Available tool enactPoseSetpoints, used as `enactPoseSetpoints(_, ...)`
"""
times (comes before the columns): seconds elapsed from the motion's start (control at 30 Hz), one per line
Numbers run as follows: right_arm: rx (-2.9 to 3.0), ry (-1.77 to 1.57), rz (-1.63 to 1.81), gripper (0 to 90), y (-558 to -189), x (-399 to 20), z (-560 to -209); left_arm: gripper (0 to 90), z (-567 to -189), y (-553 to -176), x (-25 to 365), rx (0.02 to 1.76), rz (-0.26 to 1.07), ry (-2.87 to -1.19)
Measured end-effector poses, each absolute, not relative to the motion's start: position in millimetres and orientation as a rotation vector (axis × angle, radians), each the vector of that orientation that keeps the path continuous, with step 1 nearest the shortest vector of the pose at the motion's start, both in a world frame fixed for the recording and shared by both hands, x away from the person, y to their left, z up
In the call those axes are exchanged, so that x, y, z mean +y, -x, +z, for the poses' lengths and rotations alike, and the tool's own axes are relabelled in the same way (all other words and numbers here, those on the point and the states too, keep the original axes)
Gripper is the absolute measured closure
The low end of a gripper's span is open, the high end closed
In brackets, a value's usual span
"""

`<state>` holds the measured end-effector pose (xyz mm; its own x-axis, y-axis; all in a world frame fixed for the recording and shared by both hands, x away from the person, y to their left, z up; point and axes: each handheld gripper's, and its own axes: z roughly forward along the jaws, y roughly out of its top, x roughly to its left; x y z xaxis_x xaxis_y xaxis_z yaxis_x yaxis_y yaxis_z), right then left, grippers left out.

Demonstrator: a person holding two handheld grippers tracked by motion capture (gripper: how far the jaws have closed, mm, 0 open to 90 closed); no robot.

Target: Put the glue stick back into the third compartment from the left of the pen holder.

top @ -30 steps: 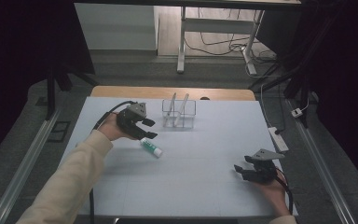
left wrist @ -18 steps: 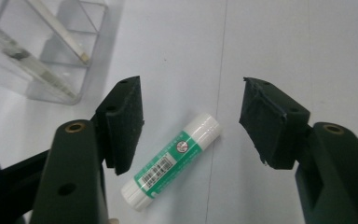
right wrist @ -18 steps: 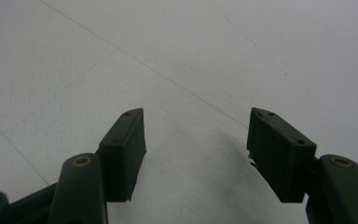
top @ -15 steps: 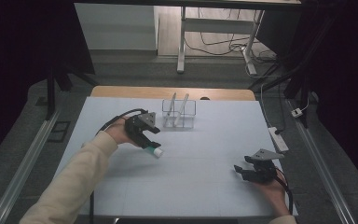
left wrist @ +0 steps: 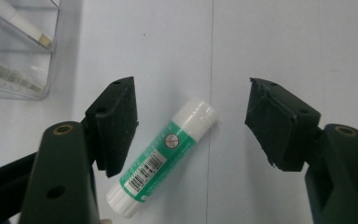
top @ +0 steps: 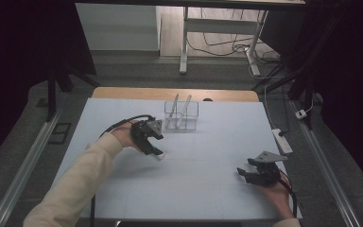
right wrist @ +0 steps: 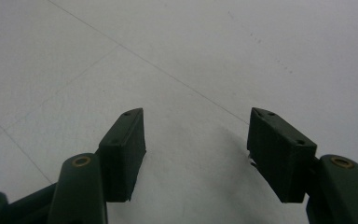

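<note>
- clear organizer [top: 181, 115] at 12 o'clock of the white table [top: 208, 198], two pale sticks leaning inside; nothing lies between it and the glue stick [left wrist: 161, 156].
- left gripper [left wrist: 191, 121] jaws wide, just been opening; glue stick lies flat on the table between them, nearer one pad, ungripped.
- right gripper [top: 255, 174] at 4 o'clock, jaws wide apart, holding nothing.
- versus a second ago: left hand has dropped over the stick.
- high view: stick mostly hidden under the left gripper.

Left gripper [left wrist: 191, 121] now down over the glue stick [left wrist: 161, 156] (lying flat), jaws just opening wide astride it, pads clear.
</note>
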<state>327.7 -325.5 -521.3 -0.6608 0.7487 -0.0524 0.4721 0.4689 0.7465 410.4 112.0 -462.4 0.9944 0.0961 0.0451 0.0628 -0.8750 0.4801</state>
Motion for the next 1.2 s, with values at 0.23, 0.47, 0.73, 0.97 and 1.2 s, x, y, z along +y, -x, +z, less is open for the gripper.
enactPoseSetpoints(0.23, 2.353, -1.030, 1.022, 36.1, -328, -325, -522, 29.6, -469, -412, 112, 0.106, 0.089, -2.675)
enactPoseSetpoints(0.47, 2.359, -1.031, 1.013, 36.0, -328, -325, -523, 27.7, -480, -416, 107, 0.082, 0.079, -2.717)
enactPoseSetpoints(0.73, 2.370, -1.025, 0.999, 35.9, -328, -325, -524, 27.7, -492, -420, 102, 0.050, 0.058, -2.760)
enactPoseSetpoints(0.97, 2.371, -1.029, 1.004, 35.9, -329, -325, -524, 33.1, -499, -421, 99, 0.010, 0.058, -2.784)
enactPoseSetpoints(1.2, 2.372, -1.030, 1.005, 35.8, -329, -325, -524, 41.0, -504, -421, 95, -0.055, 0.062, -2.803)
